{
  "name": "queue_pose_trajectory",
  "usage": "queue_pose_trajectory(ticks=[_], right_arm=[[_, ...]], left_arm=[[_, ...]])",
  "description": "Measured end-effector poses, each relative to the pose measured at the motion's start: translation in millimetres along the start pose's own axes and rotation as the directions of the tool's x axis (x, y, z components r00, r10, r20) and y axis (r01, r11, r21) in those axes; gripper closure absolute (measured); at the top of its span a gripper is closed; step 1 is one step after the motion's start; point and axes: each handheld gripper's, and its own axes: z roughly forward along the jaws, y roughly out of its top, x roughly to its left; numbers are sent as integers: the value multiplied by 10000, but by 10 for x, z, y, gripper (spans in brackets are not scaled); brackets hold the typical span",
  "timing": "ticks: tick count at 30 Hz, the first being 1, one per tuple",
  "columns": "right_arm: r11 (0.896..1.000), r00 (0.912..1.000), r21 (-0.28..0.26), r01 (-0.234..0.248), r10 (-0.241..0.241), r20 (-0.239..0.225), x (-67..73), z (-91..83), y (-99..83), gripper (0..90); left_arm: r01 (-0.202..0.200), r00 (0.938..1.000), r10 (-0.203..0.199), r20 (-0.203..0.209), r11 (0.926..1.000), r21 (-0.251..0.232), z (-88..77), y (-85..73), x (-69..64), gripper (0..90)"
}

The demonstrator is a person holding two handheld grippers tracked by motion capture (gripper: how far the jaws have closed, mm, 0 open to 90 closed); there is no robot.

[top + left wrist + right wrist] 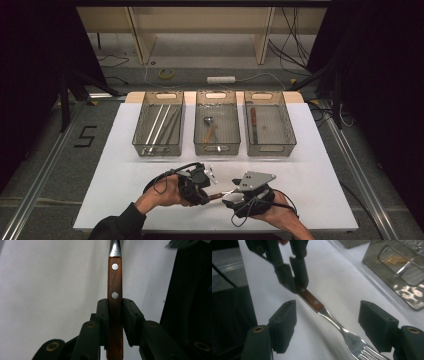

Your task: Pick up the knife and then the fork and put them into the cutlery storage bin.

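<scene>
A fork (325, 313) with a wooden handle (115, 282) and steel tines is held level above the white table top (115, 175). My left gripper (115, 307) is shut on the handle, with both pads pressing its sides. In the high view the left gripper (206, 189) sits at front centre, and the fork (220, 195) points right toward my right gripper (234, 194). The right gripper (329, 316) is open, its pads (283, 322) standing wide on either side of the fork's steel neck without touching it. The tines reach toward the right gripper's camera.
Three clear bins stand in a row at the back of the table. The left bin (137, 137) holds long metal rods, the middle bin (217, 148) a spoon-like utensil, and the right bin (291, 135) a wooden-handled utensil. Dark curtains flank the table.
</scene>
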Motion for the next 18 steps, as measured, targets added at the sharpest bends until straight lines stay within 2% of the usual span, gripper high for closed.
queue_pose_trajectory(ticks=[1, 5, 9, 14, 18], right_arm=[[9999, 9999, 81, 106, -106, -43, 17, 18, 0, 322], [9988, 9988, 172, 458, -454, -199, 76, 78, 1, 340], [9937, 9943, 370, 1062, -1059, -78, 127, 123, 1, 353], [9829, 9850, 644, 1723, -1726, -17, 201, 177, 3, 386], [9695, 9728, 857, 2295, -2313, 116, 252, 213, 10, 427]], left_arm=[[127, 9999, -127, 56, 9998, -119, 2, 2, -11, 754], [47, 9997, -48, 230, 10000, 5, -12, 10, -13, 754], [68, 9994, -67, 330, 10000, -15, -11, 13, -27, 753], [-33, 9991, 28, 430, 9999, 113, -34, 26, -54, 753], [-58, 9988, 50, 481, 9998, 167, -35, 33, -68, 753]])
